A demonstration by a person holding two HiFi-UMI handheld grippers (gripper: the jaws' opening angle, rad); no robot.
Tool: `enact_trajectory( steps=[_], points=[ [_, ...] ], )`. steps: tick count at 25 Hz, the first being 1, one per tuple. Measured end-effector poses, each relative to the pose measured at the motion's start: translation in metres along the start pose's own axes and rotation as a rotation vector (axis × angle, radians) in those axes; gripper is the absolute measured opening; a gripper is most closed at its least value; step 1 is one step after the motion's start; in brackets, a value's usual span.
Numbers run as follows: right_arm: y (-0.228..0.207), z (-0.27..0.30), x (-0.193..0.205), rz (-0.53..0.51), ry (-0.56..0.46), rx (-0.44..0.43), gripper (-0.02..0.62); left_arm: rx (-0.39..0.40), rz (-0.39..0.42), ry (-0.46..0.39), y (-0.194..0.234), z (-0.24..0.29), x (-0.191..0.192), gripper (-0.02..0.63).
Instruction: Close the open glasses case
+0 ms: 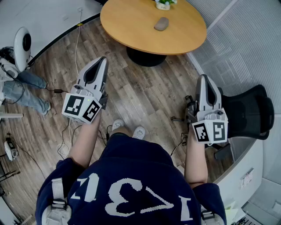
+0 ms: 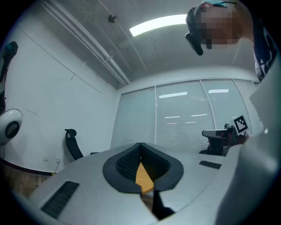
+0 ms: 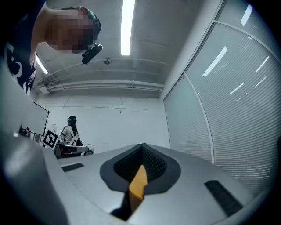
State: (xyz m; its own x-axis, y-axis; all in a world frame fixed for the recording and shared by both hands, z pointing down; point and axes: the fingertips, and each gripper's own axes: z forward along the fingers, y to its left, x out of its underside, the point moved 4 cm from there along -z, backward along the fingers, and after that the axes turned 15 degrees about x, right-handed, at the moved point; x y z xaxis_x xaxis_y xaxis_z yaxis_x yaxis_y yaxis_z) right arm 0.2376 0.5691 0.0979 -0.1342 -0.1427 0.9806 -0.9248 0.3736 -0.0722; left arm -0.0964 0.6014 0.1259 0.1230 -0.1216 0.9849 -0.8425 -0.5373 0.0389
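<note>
**Glasses case on the table, both claws shut and empty**

Obs.: the person stood on the brown wood-plank floor, back from the round, light wooden table; both grippers were held out in front, well apart from each other.

Left gripper, grey plastic with a marker cube: its own view showed the jaws brought together at the tip, nothing between the black ribbed pads; only a sliver of orange table showed through the gap below.

Right gripper, same build: jaws likewise closed to the tip, pads bare, nothing held.

Task's thing: the small grey-brown oblong glasses case lay on the far part of the table, near a small green potted plant at the table's far edge; well apart from both grippers; neither touched it.

Progress (judgement): the case was too small in the head view to tell whether its lid was up or down; it looked low and rounded. With neither claw near it, closing it was not in hand; if it was open, the whole job remained: approach, reach, press the lid shut.

Also noted: a black mesh office chair by the right gripper.
</note>
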Motion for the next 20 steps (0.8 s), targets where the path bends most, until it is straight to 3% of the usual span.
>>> enact_trajectory(
  steps=[12,20],
  points=[
    [-0.025,0.015,-0.002,0.054,-0.035,-0.005,0.025,-0.008,-0.031,0.023,0.0,0.026,0.011,0.014],
    [-0.03,0.092,0.018,0.059,-0.013,0.004,0.025,-0.006,-0.062,0.028,0.065,0.074,0.027,0.014]
  ],
)
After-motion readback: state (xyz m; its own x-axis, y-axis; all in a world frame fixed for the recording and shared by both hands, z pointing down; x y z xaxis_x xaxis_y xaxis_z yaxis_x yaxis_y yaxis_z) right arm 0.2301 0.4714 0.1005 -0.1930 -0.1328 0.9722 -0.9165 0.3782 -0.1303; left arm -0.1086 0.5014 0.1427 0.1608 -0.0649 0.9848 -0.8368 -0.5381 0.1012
